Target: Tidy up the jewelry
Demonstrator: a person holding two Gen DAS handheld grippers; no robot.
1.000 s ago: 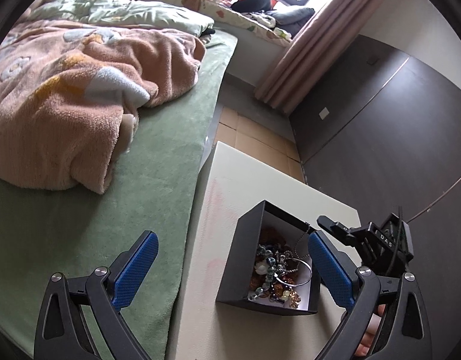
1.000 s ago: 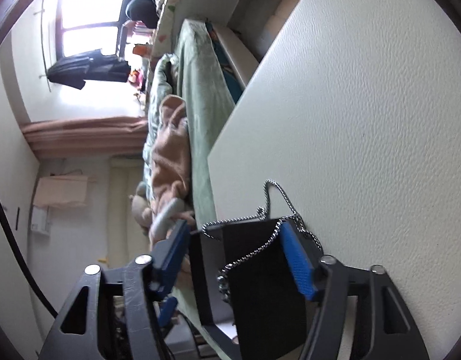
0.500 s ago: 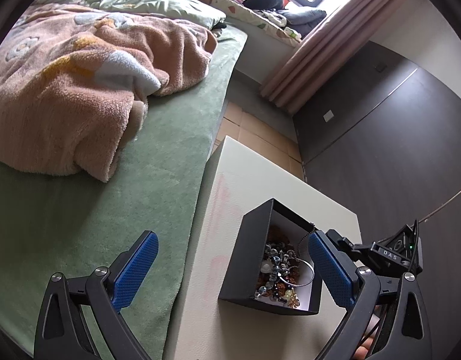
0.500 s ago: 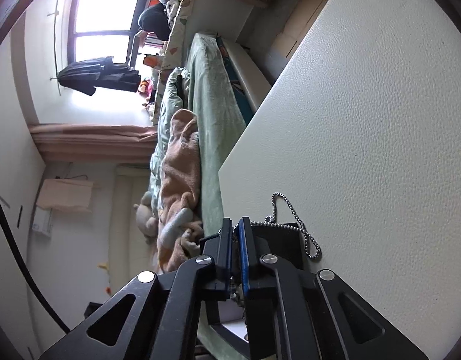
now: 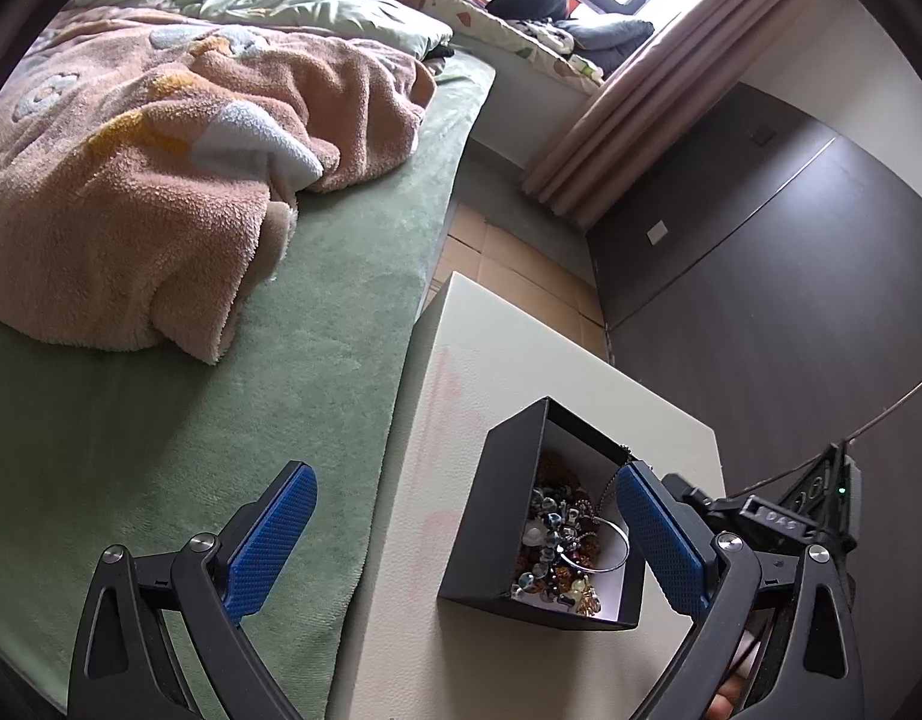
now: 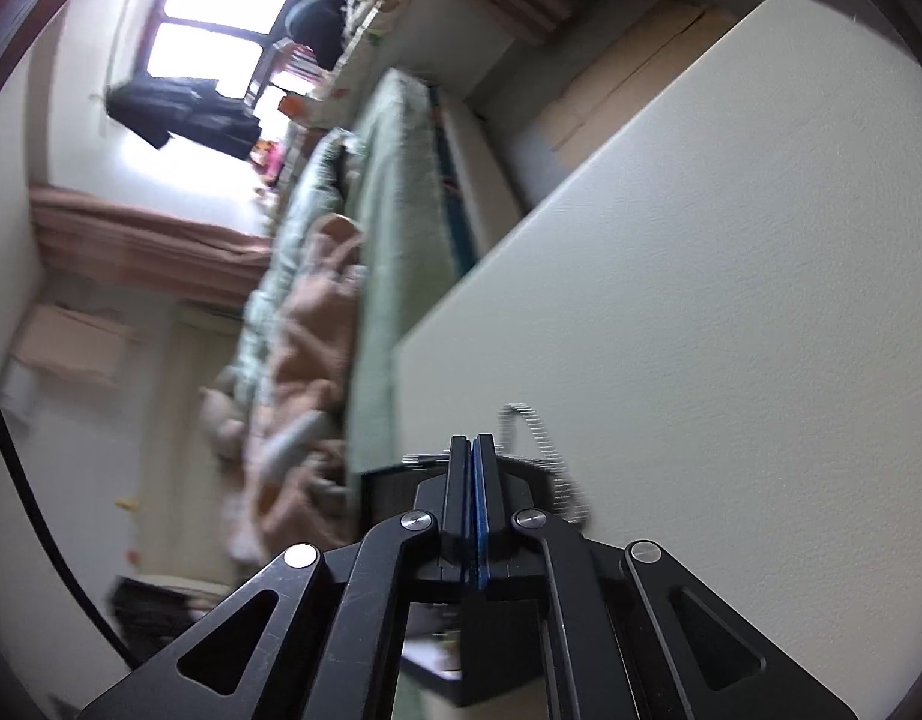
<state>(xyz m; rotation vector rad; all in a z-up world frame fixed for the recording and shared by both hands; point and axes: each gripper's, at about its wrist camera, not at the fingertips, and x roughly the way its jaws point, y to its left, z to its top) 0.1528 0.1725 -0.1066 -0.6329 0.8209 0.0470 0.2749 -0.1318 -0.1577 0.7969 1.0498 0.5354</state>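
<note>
R gripper, jaws wide apart a sec ago over the box, now pinched tight on the silver ball chain; chain loop sticks out at 1 o'clock of the tips, blurred. L gripper unchanged: blue ribbed pads spread wide, nothing between them but table. Black square box, matte walls, white lining, sits on pale pebbled tabletop at 5 o'clock in L view, holding beads + a thin metal bangle. Chain's long axis runs roughly 12–6, over the box's far rim.
</note>
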